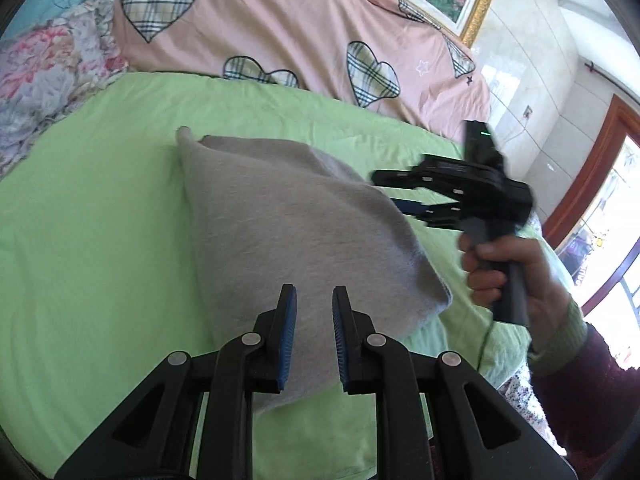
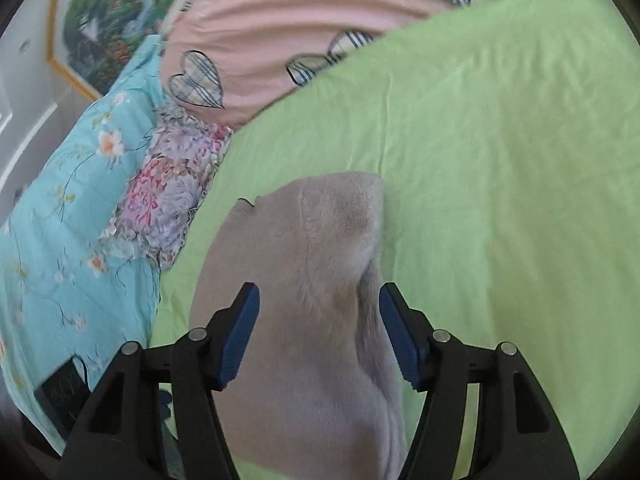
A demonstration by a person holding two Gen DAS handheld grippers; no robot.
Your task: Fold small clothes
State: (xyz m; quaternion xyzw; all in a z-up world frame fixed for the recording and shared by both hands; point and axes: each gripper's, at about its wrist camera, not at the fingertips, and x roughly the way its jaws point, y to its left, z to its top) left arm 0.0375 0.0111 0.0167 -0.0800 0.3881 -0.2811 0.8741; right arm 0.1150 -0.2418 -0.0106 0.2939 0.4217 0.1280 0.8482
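Left wrist view: left gripper (image 1: 314,300) nearest the lens, pads parted a little, nothing between them. Grey garment (image 1: 296,232) lies directly ahead on the green sheet (image 1: 100,208), long axis running away from the camera, tilted leftward. Right gripper (image 1: 394,194) comes in from the garment's right edge, fingers spread; contact with the cloth cannot be judged, motion blur.

Right wrist view: right gripper (image 2: 320,304) wide apart, straddling the garment (image 2: 320,280) without pinching. Judgement: both are close; right is better placed.

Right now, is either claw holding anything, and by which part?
Nothing held. Left claw and right claw are both open above the grey garment, which lies on the green sheet.
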